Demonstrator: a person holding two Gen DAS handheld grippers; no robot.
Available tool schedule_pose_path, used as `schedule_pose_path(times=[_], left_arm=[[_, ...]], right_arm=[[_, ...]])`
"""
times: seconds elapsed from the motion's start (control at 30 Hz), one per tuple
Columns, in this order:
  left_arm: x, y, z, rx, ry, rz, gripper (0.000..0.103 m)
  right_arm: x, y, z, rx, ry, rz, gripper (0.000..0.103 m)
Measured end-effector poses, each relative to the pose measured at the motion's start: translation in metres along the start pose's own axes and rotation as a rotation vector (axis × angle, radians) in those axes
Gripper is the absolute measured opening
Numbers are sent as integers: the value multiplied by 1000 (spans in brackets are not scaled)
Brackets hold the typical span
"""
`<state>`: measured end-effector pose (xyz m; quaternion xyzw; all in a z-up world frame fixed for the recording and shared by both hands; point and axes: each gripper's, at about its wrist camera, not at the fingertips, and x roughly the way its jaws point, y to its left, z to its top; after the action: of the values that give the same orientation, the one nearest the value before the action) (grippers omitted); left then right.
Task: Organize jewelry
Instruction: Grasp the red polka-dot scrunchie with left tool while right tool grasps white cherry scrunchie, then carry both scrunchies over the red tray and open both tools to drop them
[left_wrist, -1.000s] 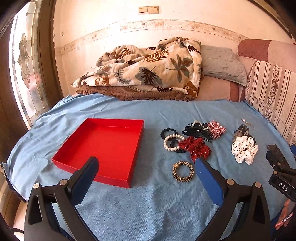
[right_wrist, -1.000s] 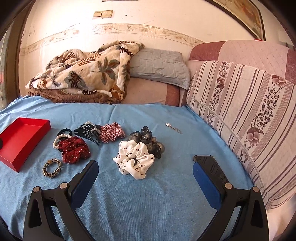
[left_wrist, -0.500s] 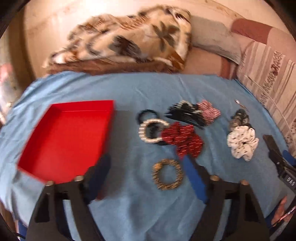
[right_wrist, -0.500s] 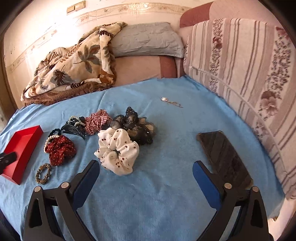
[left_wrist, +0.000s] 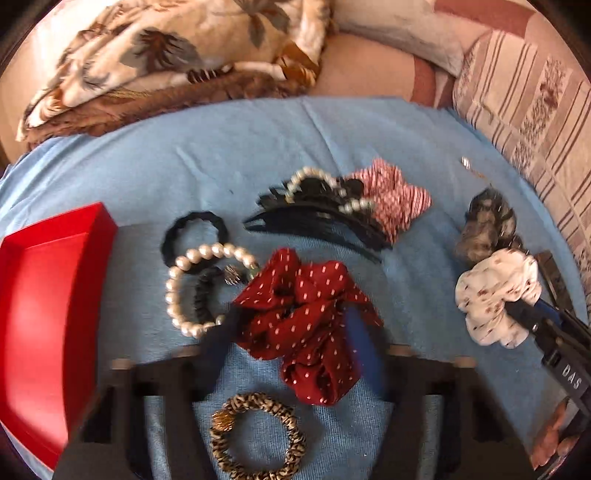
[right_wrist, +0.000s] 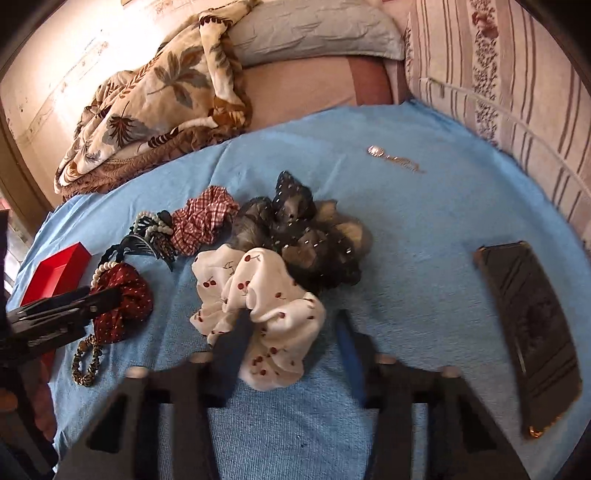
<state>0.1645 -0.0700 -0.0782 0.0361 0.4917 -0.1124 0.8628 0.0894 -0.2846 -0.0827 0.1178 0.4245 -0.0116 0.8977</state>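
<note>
My left gripper (left_wrist: 295, 332) is open, its fingers on either side of a dark red dotted scrunchie (left_wrist: 303, 325). A pearl bracelet (left_wrist: 195, 284), black hair ties (left_wrist: 192, 229), a black claw clip (left_wrist: 325, 218), a checked scrunchie (left_wrist: 391, 199) and a leopard bracelet (left_wrist: 258, 435) lie around it. The red box (left_wrist: 48, 295) is at the left. My right gripper (right_wrist: 284, 343) is open around a white cherry scrunchie (right_wrist: 258, 306); a dark sheer scrunchie (right_wrist: 306, 236) lies just behind it.
All lies on a blue cloth (right_wrist: 424, 229) over a bed. A black phone (right_wrist: 528, 332) lies at the right, a small silver hair pin (right_wrist: 395, 158) farther back. A folded leaf-print blanket (right_wrist: 155, 96) and pillows line the back; a striped cushion (right_wrist: 517, 74) is on the right.
Both grippers have moved forward and down. The left now straddles the red scrunchie, the right straddles the white scrunchie, and both have narrowed somewhat.
</note>
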Motion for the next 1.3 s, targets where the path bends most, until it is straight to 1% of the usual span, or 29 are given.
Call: schedule_pose_path(times=[0.03, 0.07, 0.13, 0.2, 0.37, 0.43, 0.53, 0.6, 0.67, 0.7, 0.8, 0.87, 0.9, 0.97, 1.03, 1.1, 1.2, 1.3], left_arm=[[3, 0, 0, 0, 21, -4, 8], [1, 0, -1, -12, 20, -23, 8], [-11, 3, -2, -31, -10, -40, 8], [-32, 5, -4, -47, -44, -80, 8], [-80, 18, -10, -78, -116, -146, 8], [-100, 31, -12, -99, -140, -167, 8], [-119, 62, -12, -141, -166, -166, 8], [-126, 86, -13, -176, -174, -138, 8], [-129, 116, -14, -213, -183, -73, 8], [-129, 134, -14, -235, -181, -27, 9], [-122, 181, -12, -291, -164, 56, 9], [-115, 212, -10, -332, -149, 95, 9], [-109, 229, -8, -353, -141, 117, 9], [-100, 254, -6, -385, -128, 148, 9], [-90, 278, -4, -410, -115, 160, 9], [-78, 298, -1, -433, -96, 183, 9], [-66, 317, 0, -445, -82, 210, 10], [-58, 331, 3, -455, -81, 223, 13]], right_arm=[[2, 0, -1, 1, 11, 17, 12], [1, 0, -1, 3, 13, 24, 12], [-5, 1, -3, 5, 0, 25, 11], [-16, 2, -5, 4, -13, 29, 10], [-46, 5, -9, 2, -41, 41, 10], [-58, 9, -9, 3, -50, 59, 10], [-72, 28, -5, -21, -62, 113, 10], [-76, 48, 0, -52, -63, 159, 10], [-73, 78, 6, -87, -44, 231, 10], [-70, 91, 9, -102, -34, 261, 10], [-52, 149, 21, -151, 12, 380, 10], [-38, 182, 27, -177, 30, 428, 10], [-28, 206, 33, -203, 37, 455, 10], [-12, 239, 37, -241, 48, 475, 10], [9, 276, 41, -278, 81, 502, 10], [32, 306, 42, -311, 104, 501, 10], [65, 337, 40, -336, 142, 494, 10], [90, 354, 37, -344, 175, 487, 10]])
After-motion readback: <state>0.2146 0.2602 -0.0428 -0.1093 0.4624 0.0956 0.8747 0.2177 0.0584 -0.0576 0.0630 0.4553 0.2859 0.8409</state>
